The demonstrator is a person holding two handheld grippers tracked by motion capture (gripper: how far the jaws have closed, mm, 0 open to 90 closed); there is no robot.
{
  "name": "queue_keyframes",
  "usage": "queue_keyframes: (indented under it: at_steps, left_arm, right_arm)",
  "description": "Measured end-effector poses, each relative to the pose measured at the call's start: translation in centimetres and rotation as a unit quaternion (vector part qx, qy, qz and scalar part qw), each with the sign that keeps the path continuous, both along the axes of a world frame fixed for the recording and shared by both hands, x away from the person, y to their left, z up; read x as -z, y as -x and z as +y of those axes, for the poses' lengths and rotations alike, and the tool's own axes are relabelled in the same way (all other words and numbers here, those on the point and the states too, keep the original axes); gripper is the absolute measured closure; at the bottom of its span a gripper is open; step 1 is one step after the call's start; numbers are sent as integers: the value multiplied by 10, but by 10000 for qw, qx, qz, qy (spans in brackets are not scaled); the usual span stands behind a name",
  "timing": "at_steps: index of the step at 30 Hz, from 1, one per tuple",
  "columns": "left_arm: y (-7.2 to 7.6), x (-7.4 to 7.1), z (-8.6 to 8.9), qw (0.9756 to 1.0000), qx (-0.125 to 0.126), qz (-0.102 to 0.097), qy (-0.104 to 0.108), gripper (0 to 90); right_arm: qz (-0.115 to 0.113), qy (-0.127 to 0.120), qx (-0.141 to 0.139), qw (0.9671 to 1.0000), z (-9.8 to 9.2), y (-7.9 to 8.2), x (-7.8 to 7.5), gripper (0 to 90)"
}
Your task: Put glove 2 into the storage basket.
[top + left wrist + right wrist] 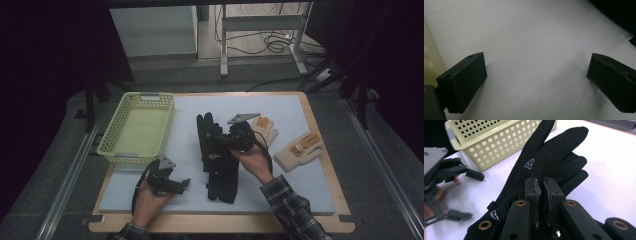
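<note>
A black glove (212, 142) lies along the middle of the white mat (300, 192), on top of another black glove (225, 182). My right gripper (226, 141) reaches in from the right. In the right gripper view its jaws (542, 182) stand nearly together right at the black glove (544, 162), pinching its fabric near the palm. My left gripper (185, 184) rests low at the front left of the mat. Its jaws (536, 77) are wide apart over bare mat with nothing between them. The left gripper (469, 195) also appears at the left of the right gripper view.
A pale yellow perforated basket (137, 97) stands at the back left of the mat, and its wall (499, 152) lies just beyond the black glove's fingertips. Two beige gloves (265, 127) (300, 150) lie to the right. The mat sits on a wooden board.
</note>
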State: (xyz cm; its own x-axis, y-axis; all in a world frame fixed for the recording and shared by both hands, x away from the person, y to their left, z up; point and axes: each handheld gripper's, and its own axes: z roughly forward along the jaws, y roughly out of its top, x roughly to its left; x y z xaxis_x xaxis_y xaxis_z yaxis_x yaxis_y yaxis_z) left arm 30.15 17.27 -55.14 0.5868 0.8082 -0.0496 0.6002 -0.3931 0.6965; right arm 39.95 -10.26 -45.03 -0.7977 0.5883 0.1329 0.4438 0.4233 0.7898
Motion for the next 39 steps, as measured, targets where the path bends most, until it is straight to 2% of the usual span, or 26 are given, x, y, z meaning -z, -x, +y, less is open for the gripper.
queue_keyframes:
  at_steps: [5, 10, 13, 15, 17, 19, 21, 23, 25, 28, 31, 33, 34, 35, 37, 39]
  left_arm:
    - [0, 0, 0, 10000, -13, -10, 16, 26]
    - [0, 0, 0, 10000, -16, -13, 22, 26]
    - [0, 0, 0, 10000, -14, -18, 18, 26]
    - [0, 0, 0, 10000, -18, -8, 20, 26]
    - [0, 0, 0, 10000, -20, -7, 23, 26]
    - [0, 0, 0, 10000, -18, -7, 21, 26]
    - [0, 0, 0, 10000, -21, -7, 24, 26]
    - [0, 0, 0, 10000, -18, -7, 22, 26]
    - [0, 0, 0, 10000, -13, -13, 16, 26]
    - [0, 0, 0, 10000, -14, -14, 15, 26]
    - [0, 0, 0, 10000, -16, -11, 20, 26]
    - [0, 0, 0, 10000, 1, -6, -2, 26]
    - [0, 0, 0, 10000, 1, -7, -4, 26]
    - [0, 0, 0, 10000, 2, -6, -5, 26]
    - [0, 0, 0, 10000, 1, -5, -5, 26]
    - [0, 0, 0, 10000, -1, -5, -4, 26]
  right_arm:
    - [53, -154, 68, 9998, -12, 24, -3, 814]
    - [31, -144, 151, 9998, -21, 48, -1, 812]
    - [14, -78, 226, 9997, -27, 59, 11, 809]
    - [21, 105, 251, 9996, -30, 64, 26, 801]
    - [83, 280, 204, 9994, -31, 65, 39, 754]
    - [38, 438, 137, 9989, -32, 65, 46, 679]
    - [-40, 511, 54, 9987, -35, 63, 41, 601]
    - [-289, 612, -74, 9977, -35, 61, 32, 579]
    - [-413, 720, -250, 9962, -32, 58, 25, 574]
    - [-485, 1023, -615, 9917, -22, 53, 25, 554]
    - [-438, 1450, -947, 9839, -11, 45, 36, 528]
    - [-405, 1790, -1108, 9768, -5, 39, 48, 554]
    - [-360, 1870, -1142, 9750, -4, 37, 51, 596]
    - [-271, 1789, -1196, 9762, -4, 35, 54, 667]
    - [34, 1631, -1133, 9801, -6, 32, 54, 771]
    - [90, 1607, -1054, 9813, -6, 33, 53, 806]
